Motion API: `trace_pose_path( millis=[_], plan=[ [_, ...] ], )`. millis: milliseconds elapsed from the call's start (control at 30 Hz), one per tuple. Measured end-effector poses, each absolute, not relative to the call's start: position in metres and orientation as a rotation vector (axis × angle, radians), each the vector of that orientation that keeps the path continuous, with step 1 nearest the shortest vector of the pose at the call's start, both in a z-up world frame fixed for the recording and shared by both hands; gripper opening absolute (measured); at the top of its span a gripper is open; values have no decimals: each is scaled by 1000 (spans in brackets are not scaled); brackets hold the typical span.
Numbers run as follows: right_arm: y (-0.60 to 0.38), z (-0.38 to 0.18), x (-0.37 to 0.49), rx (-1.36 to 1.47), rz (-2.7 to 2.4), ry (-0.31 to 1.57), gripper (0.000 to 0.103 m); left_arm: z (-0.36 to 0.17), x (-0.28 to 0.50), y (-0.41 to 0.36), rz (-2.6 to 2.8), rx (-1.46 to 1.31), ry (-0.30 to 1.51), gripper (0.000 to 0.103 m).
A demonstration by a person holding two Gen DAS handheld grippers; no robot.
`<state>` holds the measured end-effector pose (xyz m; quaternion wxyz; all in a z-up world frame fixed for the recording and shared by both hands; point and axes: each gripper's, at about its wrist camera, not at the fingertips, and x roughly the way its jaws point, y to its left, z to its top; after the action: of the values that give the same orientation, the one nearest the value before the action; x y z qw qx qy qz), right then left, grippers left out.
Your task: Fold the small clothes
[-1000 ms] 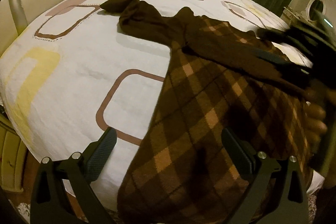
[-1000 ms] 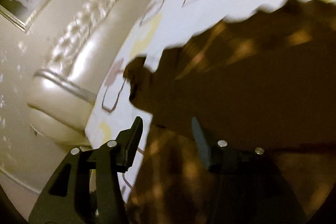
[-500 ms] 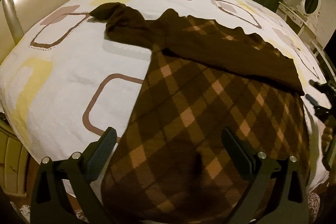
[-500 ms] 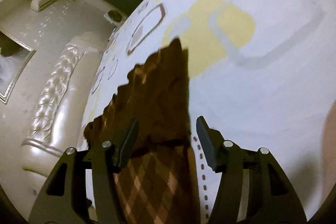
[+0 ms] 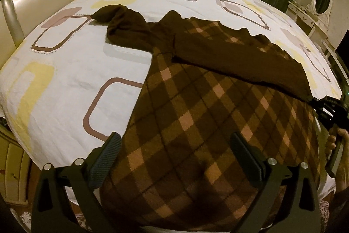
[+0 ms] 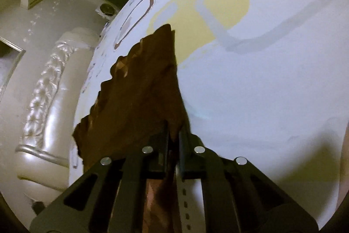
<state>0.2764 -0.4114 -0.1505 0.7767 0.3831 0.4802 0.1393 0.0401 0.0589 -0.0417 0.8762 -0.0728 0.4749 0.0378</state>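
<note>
While my right tool (image 6: 174, 139) pinches the sweater (image 5: 196, 115) sleeve cuff at 3 o'clock, left tool (image 5: 174, 156) hovers spread; one sleeve crossed, folding mostly left.

There are no words, numbers, labels or signs to read here, on the clothes, the bed or the walls.
</note>
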Motion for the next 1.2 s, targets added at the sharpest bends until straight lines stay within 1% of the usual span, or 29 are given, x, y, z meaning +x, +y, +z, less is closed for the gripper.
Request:
trace_pose_path(
  millis=[67,100,133,167,200,233,400,533,667,800,900,1000,1067,1100,1200],
  plan=[
    [-407,-146,276,772,321,1030,9,-42,40,59,79,-152,993,99],
    [-405,-144,276,759,329,1033,12,-43,40,59,80,-152,996,99],
    [-406,-142,276,757,330,1034,18,-43,41,59,80,-153,999,99],
    [-408,-140,276,767,326,1032,22,-44,41,60,79,-155,1003,99],
    [-413,-136,276,789,323,1019,31,-44,42,61,78,-156,1004,99],
    [-418,-133,275,808,313,999,38,-45,42,61,80,-155,1004,99],
    [-429,-121,294,839,296,942,39,-45,44,63,81,-157,995,99],
    [-427,-123,331,847,284,936,39,-47,47,65,83,-166,991,99],
    [-422,-132,362,876,284,953,39,-50,49,67,85,-163,991,99],
    [-413,-147,380,829,259,1018,39,-53,52,72,80,-181,994,99],
    [-411,-146,380,800,263,1017,39,-56,54,74,77,-191,992,99],
    [-414,-132,369,802,245,981,39,-56,55,81,106,-200,985,99],
    [-411,-119,357,813,285,937,43,-53,58,90,96,-225,973,99],
    [-406,-111,348,806,313,917,48,-52,61,95,86,-239,978,99],
    [-391,-95,323,771,377,877,51,-47,69,109,67,-271,978,99]
  ],
)
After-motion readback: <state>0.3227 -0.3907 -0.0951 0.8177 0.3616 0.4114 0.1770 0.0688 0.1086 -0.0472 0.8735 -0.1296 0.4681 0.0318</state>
